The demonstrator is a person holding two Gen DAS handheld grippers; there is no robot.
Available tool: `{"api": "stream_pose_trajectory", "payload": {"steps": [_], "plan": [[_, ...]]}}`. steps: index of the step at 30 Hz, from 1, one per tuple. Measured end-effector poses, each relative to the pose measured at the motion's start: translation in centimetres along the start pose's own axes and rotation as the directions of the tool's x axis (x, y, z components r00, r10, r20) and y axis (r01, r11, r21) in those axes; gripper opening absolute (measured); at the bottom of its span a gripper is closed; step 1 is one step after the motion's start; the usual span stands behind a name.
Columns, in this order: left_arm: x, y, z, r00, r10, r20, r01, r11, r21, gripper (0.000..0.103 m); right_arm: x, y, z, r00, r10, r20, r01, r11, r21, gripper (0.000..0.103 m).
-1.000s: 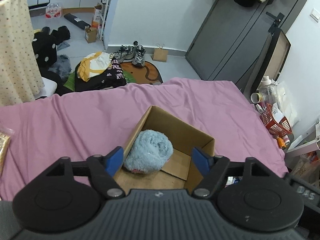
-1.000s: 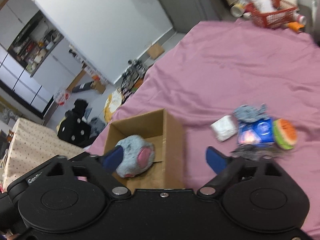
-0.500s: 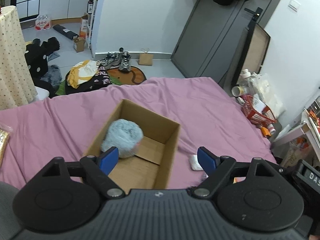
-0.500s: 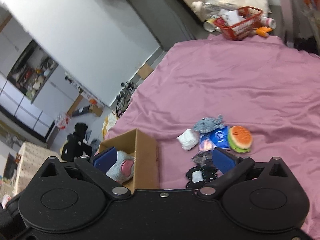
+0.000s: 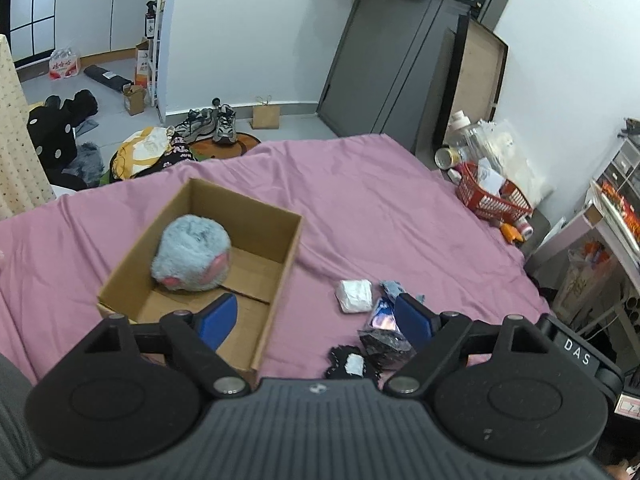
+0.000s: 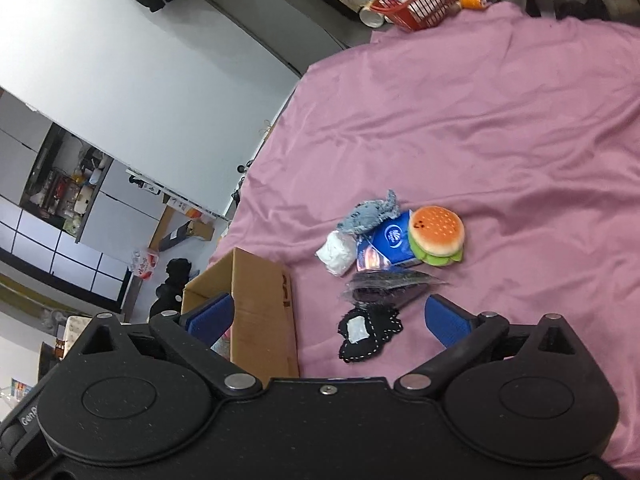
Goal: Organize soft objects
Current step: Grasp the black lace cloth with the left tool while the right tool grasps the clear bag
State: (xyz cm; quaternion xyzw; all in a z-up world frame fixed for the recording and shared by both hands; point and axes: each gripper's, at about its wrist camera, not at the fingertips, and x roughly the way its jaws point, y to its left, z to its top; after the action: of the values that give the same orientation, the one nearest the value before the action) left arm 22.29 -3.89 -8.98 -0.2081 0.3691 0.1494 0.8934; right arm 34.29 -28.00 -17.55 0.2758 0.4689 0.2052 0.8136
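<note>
A lived-in bedroom: pink-sheeted bed [image 5: 360, 200], shoes [image 5: 216, 126] by the door [image 5: 384, 52].

A cluttered bedroom around a pink-sheeted bed

The bed [image 5: 380, 208] is covered by a wrinkled pink sheet. Past its far edge, a pair of grey sneakers [image 5: 212, 124] sits on a round brown mat [image 5: 224, 146], near a small brown paper bag [image 5: 266, 117] standing against the white wall. A heap of yellow and black clothes [image 5: 148, 150] lies on the floor just beside the mat. A dark grey door [image 5: 384, 48] has garments hung over its top. At the bed's right side stands a red mesh basket [image 5: 490, 194] full of bottles and papers, and a framed board [image 5: 476, 76] leans against the wall behind it.
</note>
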Motion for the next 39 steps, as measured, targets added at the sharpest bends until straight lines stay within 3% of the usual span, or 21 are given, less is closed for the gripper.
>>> {"api": "stream_pose_trajectory", "payload": {"steps": [19,32,39], "plan": [[5.7,-4.6,-4.2,0.994,0.026,-0.110,-0.019,0.998,0.066,0.080,2.7,-6.2,1.1,0.987,0.139,-0.078,-0.115,0.961,0.250,0.088],[11.4,-5.5,-6.4,0.977,0.041,-0.208,-0.018,0.994,0.111,0.062,5.6,-7.4,1.7,0.980,0.148,-0.133,-0.105,0.953,0.284,0.083],[14.2,-4.6,-6.7,0.967,0.044,-0.250,-0.024,0.996,0.082,0.060,8.2,-7.4,1.8,0.969,0.157,-0.193,-0.096,0.952,0.290,0.079]]}}
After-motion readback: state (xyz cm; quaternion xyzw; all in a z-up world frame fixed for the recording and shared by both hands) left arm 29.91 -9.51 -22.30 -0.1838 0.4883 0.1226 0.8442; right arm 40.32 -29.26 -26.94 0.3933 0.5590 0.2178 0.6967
